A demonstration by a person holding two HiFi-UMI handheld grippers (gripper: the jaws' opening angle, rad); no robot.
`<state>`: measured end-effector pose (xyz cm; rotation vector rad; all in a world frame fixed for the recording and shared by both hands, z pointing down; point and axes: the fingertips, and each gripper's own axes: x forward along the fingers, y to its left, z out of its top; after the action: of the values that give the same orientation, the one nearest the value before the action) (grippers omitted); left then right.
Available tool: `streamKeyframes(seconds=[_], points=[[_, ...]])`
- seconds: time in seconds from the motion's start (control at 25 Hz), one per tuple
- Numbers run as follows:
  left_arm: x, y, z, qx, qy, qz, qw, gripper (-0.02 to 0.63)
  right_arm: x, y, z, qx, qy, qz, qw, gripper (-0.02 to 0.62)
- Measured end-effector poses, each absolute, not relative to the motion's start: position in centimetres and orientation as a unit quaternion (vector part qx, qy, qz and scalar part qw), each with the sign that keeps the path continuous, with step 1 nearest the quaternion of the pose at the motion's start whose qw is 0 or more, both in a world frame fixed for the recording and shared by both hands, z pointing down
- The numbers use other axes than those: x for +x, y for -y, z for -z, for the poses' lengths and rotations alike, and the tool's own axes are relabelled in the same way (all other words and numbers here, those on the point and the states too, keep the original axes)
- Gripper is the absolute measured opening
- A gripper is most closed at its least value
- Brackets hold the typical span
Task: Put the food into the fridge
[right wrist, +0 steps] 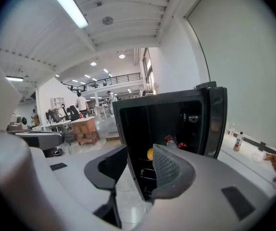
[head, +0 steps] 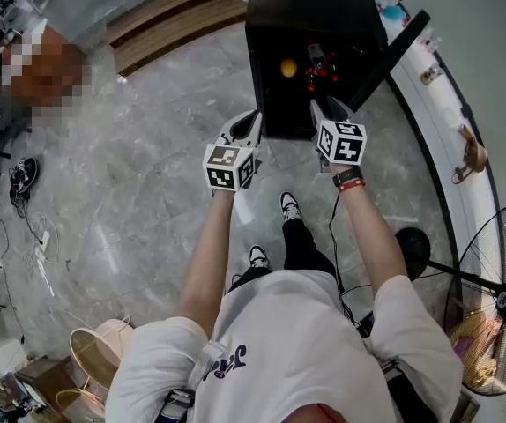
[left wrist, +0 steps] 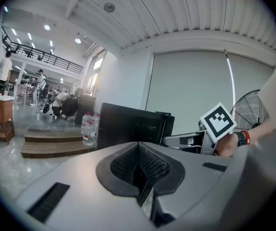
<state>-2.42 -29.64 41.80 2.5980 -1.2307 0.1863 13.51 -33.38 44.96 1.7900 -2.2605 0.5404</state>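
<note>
The black fridge (head: pixel 310 25) stands open on the grey floor ahead of me, its door (head: pixel 392 49) swung out to the right. Inside lie an orange fruit (head: pixel 288 67) and some red items (head: pixel 320 72). In the right gripper view the orange fruit (right wrist: pixel 150 154) and red-capped bottles (right wrist: pixel 169 140) show on the fridge (right wrist: pixel 128 124) shelves. My left gripper (head: pixel 249 122) hangs before the fridge's left corner, and in its own view the left gripper (left wrist: pixel 139 153) has its pads together with nothing held. The right gripper (head: pixel 325 109) points at the opening; in its own view the right gripper (right wrist: pixel 134 165) holds nothing between its parted jaws.
A white counter (head: pixel 451 170) with small objects runs along the right. A standing fan (head: pixel 504 298) is at the lower right. Wooden steps (head: pixel 174 20) lie left of the fridge, with water bottles (left wrist: pixel 88 128) beside them. Cables (head: pixel 33 236) trail across the floor at left.
</note>
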Motion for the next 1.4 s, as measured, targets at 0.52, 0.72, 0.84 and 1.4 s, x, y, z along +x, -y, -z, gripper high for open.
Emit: streamKeyframes(seconds=[0.52,0.72,0.84,1.4], points=[[-2.7,27.5,-40.3,0.895,0.424,-0.077,0.111,0.018,13.5,28.7,-42.1,0.614,0.765,-0.175,0.084,0.109],[-3.8,26.5,-39.3,0.893,0.431,-0.077,0.104,0.018,13.2,26.8,-40.8,0.619,0.765,-0.164,0.077,0.097],[-4.7,25.7,-39.0,0.887,0.442,-0.082,0.107,0.018,12.9,25.4,-40.1,0.623,0.763,-0.158,0.072,0.086],[-6.2,22.7,-36.8,0.883,0.456,-0.072,0.090,0.018,13.2,20.6,-37.9,0.640,0.752,-0.151,0.043,0.025]])
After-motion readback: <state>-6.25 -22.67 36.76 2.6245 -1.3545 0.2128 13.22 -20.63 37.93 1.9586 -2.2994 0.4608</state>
